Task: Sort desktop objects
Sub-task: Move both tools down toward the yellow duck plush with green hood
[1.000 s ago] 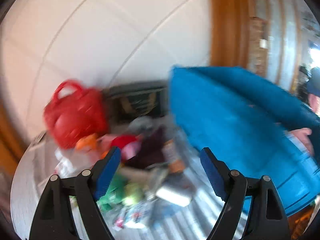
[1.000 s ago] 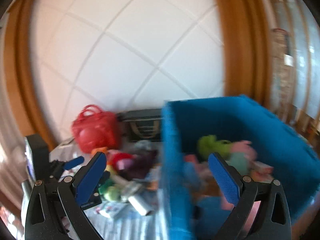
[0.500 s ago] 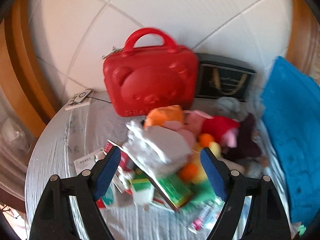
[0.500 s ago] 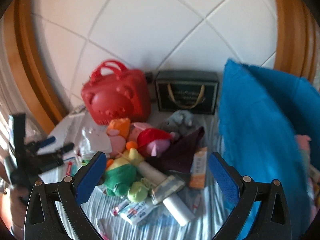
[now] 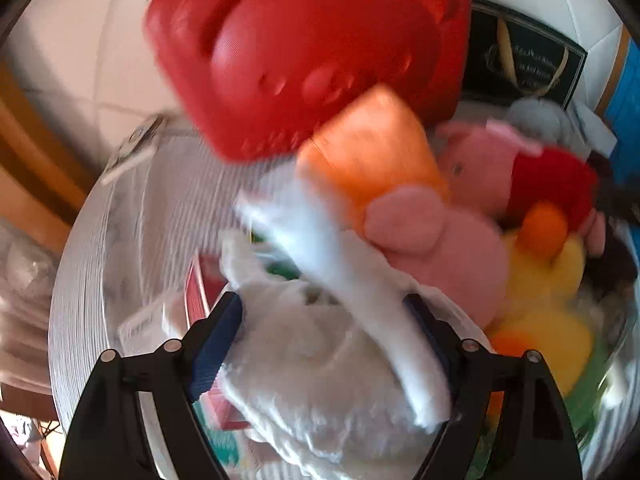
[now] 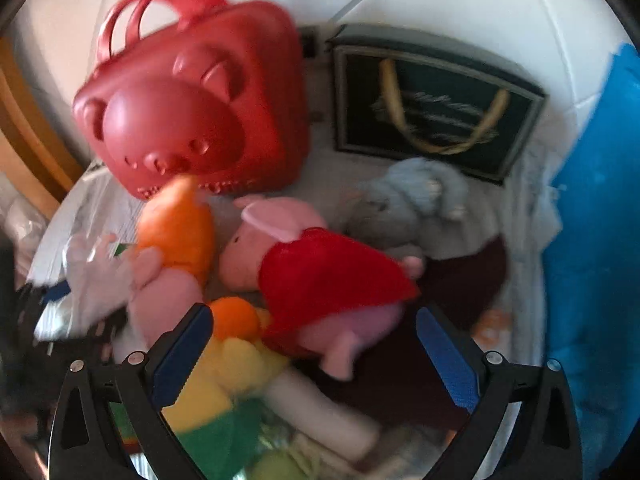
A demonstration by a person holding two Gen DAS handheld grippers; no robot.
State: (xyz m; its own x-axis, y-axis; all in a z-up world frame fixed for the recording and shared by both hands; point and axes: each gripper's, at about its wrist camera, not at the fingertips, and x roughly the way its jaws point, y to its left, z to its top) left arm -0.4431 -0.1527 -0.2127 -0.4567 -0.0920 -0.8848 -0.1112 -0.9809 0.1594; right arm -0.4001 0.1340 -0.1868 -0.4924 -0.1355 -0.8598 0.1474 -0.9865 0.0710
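A heap of toys and packets lies on the white table. My left gripper is open, its jaws on either side of a crumpled white plastic bag, not closed on it. Beside it lie a pink plush in orange and a yellow duck plush. My right gripper is open just above a pink pig plush in a red dress, with the yellow duck plush by its left finger. A grey elephant plush and a dark maroon cloth lie behind.
A red bear-face case and a dark gift box with a gold ribbon stand at the back against the white wall. A blue fabric bin stands at the right. A white remote lies at the table's left edge.
Both grippers have swung from the blue bin and dropped close onto the heap. The left one now straddles the white bag; the right one hovers over the pig plush.
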